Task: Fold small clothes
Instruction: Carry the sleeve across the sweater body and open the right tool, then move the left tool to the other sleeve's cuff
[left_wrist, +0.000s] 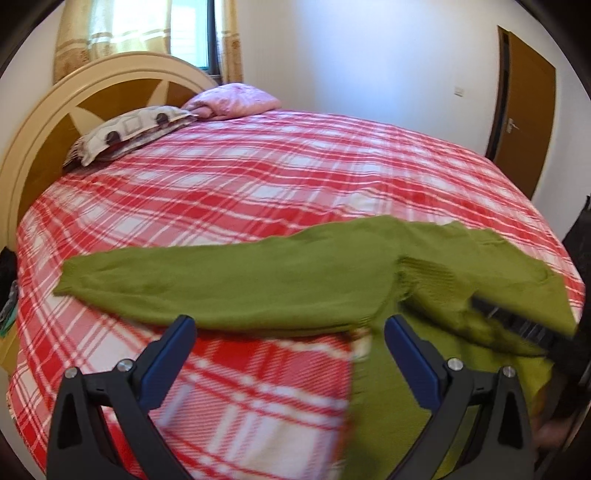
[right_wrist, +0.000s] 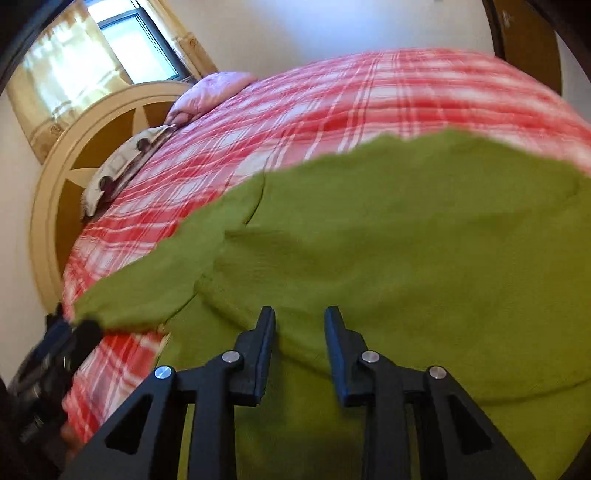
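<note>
A green knitted sweater (left_wrist: 280, 284) lies on the red plaid bedspread (left_wrist: 258, 192), one long sleeve stretched out to the left. My left gripper (left_wrist: 288, 325) is open wide just short of the sleeve's near edge, with nothing between its blue pads (left_wrist: 173, 354). In the right wrist view the sweater (right_wrist: 406, 240) fills the frame. My right gripper (right_wrist: 300, 314) hovers low over its body, jaws a narrow gap apart, and no fabric is pinched between them. Its dark body (left_wrist: 517, 325) shows blurred at the sweater's right part. The left gripper (right_wrist: 62, 347) appears blurred by the sleeve's cuff.
A patterned pillow (left_wrist: 125, 129) and a pink quilt (left_wrist: 236, 99) sit at the head of the bed by the wooden headboard (left_wrist: 48, 147). Behind are a curtained window (left_wrist: 184, 33) and a brown door (left_wrist: 524, 110). The bed edge runs close on the right.
</note>
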